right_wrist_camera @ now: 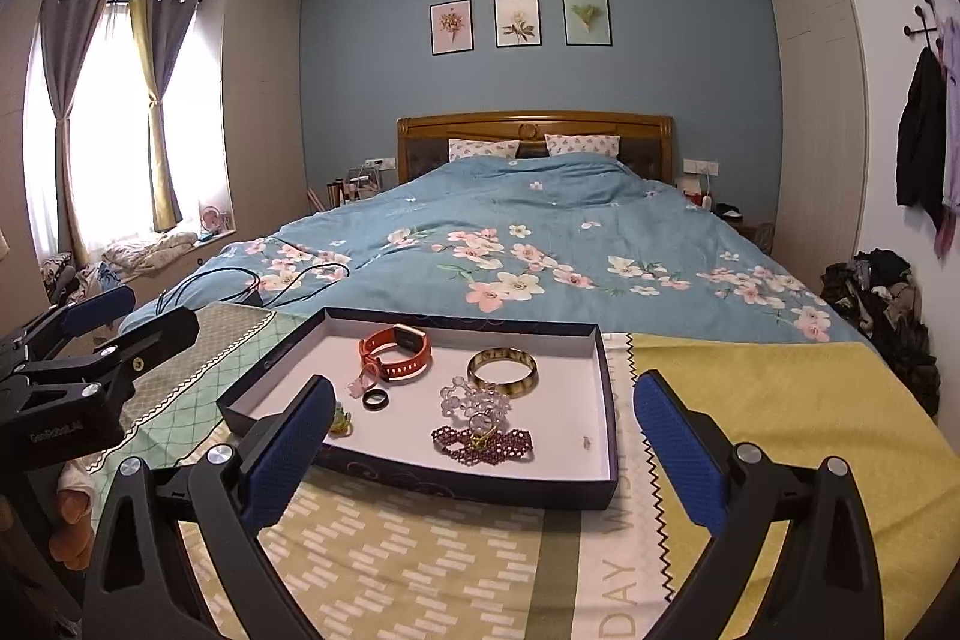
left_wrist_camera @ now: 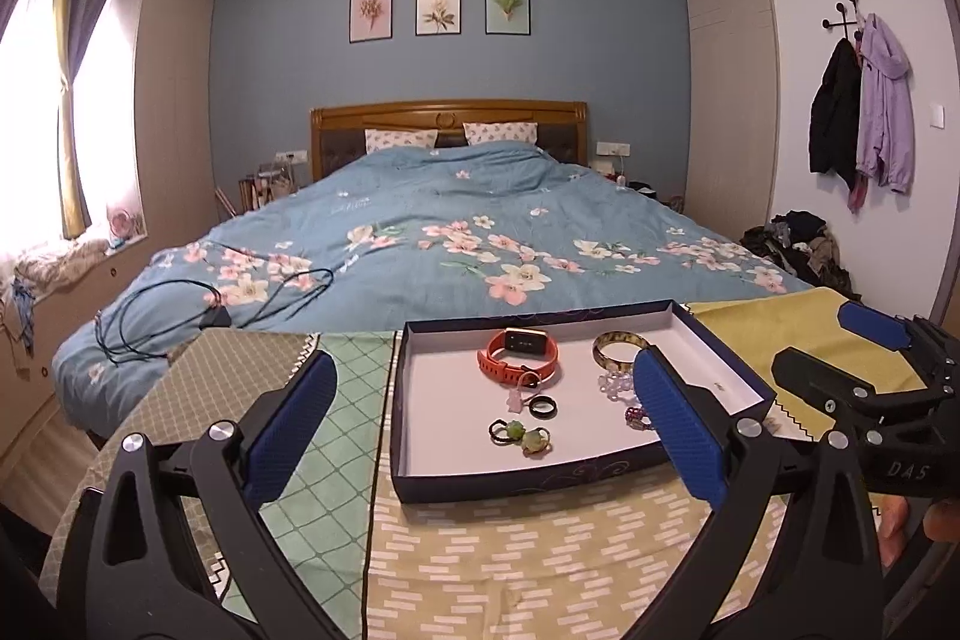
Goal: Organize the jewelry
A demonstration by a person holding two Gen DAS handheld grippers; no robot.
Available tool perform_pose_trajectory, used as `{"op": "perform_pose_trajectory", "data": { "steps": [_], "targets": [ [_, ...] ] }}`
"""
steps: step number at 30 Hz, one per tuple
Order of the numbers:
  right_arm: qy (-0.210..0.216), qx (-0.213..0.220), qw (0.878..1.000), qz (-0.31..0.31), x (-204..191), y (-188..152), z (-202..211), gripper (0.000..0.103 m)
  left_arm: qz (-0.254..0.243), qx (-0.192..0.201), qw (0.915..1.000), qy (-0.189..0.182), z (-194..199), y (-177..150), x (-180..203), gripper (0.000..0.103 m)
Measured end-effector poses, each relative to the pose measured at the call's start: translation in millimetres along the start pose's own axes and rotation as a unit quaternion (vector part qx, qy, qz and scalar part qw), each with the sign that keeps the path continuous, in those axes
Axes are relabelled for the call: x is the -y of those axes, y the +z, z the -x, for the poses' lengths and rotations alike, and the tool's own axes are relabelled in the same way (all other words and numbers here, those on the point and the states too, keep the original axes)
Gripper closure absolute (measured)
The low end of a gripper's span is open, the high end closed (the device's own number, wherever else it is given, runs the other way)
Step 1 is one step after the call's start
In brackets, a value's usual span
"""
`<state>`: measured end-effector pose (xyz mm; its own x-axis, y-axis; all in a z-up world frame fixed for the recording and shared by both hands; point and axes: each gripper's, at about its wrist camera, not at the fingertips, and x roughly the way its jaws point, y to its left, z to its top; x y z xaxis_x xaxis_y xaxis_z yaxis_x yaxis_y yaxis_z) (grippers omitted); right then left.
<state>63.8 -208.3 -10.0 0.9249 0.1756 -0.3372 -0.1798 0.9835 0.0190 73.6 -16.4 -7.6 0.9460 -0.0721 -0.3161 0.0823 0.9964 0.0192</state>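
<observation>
Tongs first: my left gripper (left_wrist_camera: 480, 436) has its two blue-padded fingers (left_wrist_camera: 287, 430) spread wide with nothing between them, hanging just above the near edge of a shallow dark-blue tray (left_wrist_camera: 516, 484). My right gripper (right_wrist_camera: 483, 451) is spread just as wide and holds nothing; it hangs over the tray's near right corner, and from the left wrist view it shows at the right edge of the frame.

The tray has a white floor and sits on a table covered with patchwork cloths (right_wrist_camera: 420, 556) in green, olive and yellow. All the jewelry I can see lies inside it. At the back left is an orange smartwatch (right_wrist_camera: 397, 351) with its strap curled into a loop. To its right lies an amber bangle (right_wrist_camera: 503, 369), flat on the floor of the tray. In front of the watch are a small pale pink charm (right_wrist_camera: 357, 385) and a black ring (right_wrist_camera: 376, 400), close together. Near the front left corner are two rings with green stones (left_wrist_camera: 521, 433), partly hidden behind a finger in the right wrist view. In the middle front, a clear beaded bracelet (right_wrist_camera: 474, 403) touches a purple beaded bracelet (right_wrist_camera: 483, 441), with a small gold ring resting where they meet. A tiny speck (right_wrist_camera: 586, 441) lies alone near the right wall; I cannot tell what it is.

Beyond the table stretches a bed with a blue floral duvet (left_wrist_camera: 456, 232), a black cable (left_wrist_camera: 198, 298) looped on its near left corner.
</observation>
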Motion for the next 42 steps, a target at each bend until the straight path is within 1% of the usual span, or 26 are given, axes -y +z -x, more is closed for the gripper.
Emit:
{"op": "perform_pose_trajectory", "data": {
  "steps": [4,7,15,19,26,33,42],
  "targets": [
    [0.007,0.006,1.000,-0.011,1.6,-3.0,9.8,0.007,0.005,0.010,0.9999,0.011,13.6,-1.1,-1.4,0.006],
    [0.005,0.009,1.000,-0.014,2.0,-2.2,14.9,0.007,0.007,0.011,0.9998,0.012,18.2,-1.1,-2.6,0.006],
    [0.006,0.025,1.000,-0.013,-1.8,-0.1,27.3,0.007,0.012,0.030,0.9993,0.018,38.4,-0.8,-5.1,0.006],
    [0.002,0.031,0.999,-0.012,-2.1,-0.3,31.1,0.007,0.021,0.036,0.9990,0.015,45.7,-1.6,-6.0,0.006],
    [-0.010,0.045,0.999,-0.007,-2.7,-0.7,36.8,0.007,0.017,0.043,0.9989,0.006,54.7,-1.9,-2.0,0.006],
    [-0.009,0.050,0.999,-0.007,-2.9,-0.2,41.6,0.007,0.019,0.052,0.9985,0.000,62.4,-0.9,-0.3,0.006],
    [-0.009,0.062,0.998,-0.005,-4.4,1.7,47.8,0.007,0.016,0.059,0.9981,0.003,67.4,-1.5,3.9,0.006]
  ]
}}
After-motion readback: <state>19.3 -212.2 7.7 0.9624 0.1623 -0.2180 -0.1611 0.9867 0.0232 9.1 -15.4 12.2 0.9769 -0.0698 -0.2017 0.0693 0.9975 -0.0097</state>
